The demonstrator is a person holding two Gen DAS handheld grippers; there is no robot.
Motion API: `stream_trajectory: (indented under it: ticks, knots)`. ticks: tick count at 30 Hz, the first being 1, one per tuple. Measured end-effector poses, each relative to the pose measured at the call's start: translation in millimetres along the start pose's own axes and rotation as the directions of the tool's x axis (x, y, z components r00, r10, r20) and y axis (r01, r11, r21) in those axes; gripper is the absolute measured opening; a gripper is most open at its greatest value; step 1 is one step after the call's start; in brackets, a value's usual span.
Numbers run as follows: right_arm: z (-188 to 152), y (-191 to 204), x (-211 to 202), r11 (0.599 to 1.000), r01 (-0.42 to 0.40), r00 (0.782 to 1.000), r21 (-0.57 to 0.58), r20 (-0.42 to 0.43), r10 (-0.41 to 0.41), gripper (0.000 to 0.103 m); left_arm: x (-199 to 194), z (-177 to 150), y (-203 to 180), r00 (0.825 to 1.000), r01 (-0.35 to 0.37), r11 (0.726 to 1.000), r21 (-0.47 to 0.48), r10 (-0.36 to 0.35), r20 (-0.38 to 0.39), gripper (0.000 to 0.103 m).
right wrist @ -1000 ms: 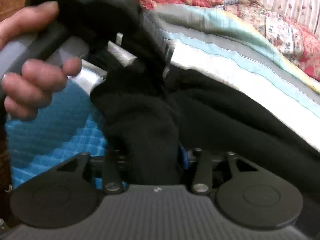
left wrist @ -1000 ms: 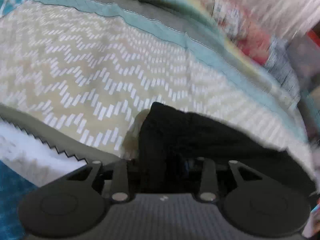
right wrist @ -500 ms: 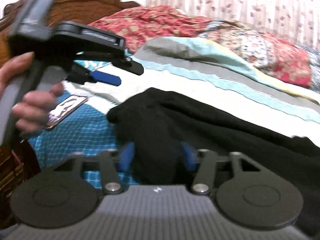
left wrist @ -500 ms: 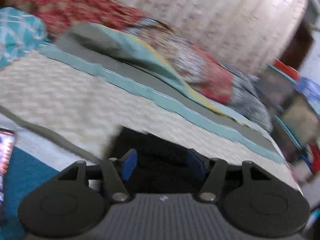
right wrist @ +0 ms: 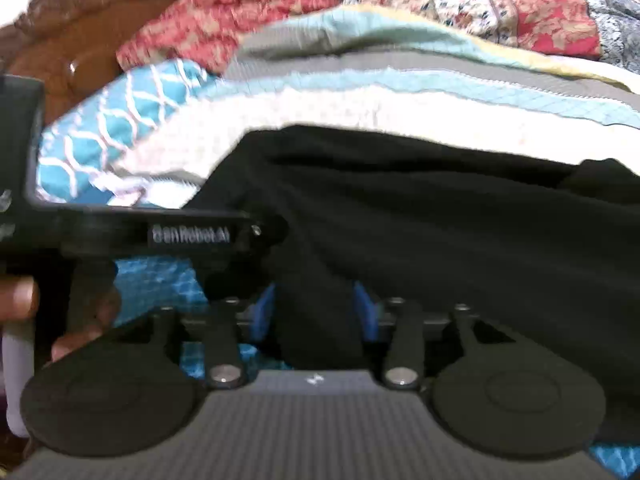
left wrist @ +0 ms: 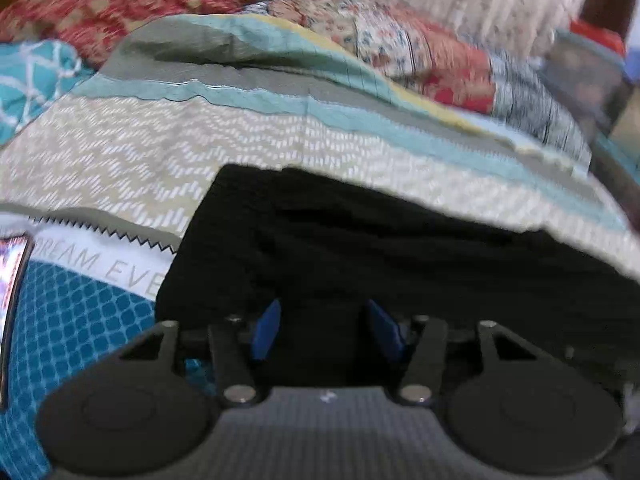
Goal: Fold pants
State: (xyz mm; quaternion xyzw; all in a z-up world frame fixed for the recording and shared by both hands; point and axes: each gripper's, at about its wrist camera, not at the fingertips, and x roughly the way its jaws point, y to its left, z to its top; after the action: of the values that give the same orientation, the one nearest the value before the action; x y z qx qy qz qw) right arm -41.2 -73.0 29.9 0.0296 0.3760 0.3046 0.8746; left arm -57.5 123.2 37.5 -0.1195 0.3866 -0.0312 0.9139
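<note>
Black pants [left wrist: 360, 240] lie on the bed across a beige zigzag bedspread; they also fill the right wrist view [right wrist: 440, 220]. My left gripper [left wrist: 326, 328] has its blue fingertips [left wrist: 266, 330] spread apart, with black fabric lying between them. My right gripper [right wrist: 316, 312] also has its blue pads [right wrist: 262, 312] apart, with a fold of the pants between them. The left gripper's black body [right wrist: 160, 236] shows at the left of the right wrist view, held by a hand, close beside the pants' edge.
A beige zigzag bedspread [left wrist: 140, 160] with a teal stripe covers the bed. A blue patterned cloth with lettering [left wrist: 80, 312] lies at the near left, with a phone [left wrist: 12, 280] on it. Red floral quilts [left wrist: 400, 40] are piled behind. A carved wooden headboard [right wrist: 80, 32] stands at the left.
Both grippers have opened from being shut on the pants, and the fabric has settled onto the bed. The left gripper has dropped lower, close to the pants' edge.
</note>
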Motion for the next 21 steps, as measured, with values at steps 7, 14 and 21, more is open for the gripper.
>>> stream_trajectory:
  ticks: [7,14,21]
  knots:
    - [-30,-44,-58,0.994,0.094,0.994,0.061,0.048,-0.097,0.051,-17,-7,-32,0.997,0.073,0.997,0.033,-0.074,0.021,0.056]
    - [-66,-89,-93,0.958,0.227,0.97,0.177,0.052,-0.239,0.051,7,-39,-66,0.998,0.051,0.992,0.118,-0.045,-0.051,0.057]
    - [-85,-135,-88,0.888,0.25,0.962,0.386,0.007,-0.274,0.051,22,-50,-76,0.997,-0.028,0.989,0.145,0.039,-0.073,0.058]
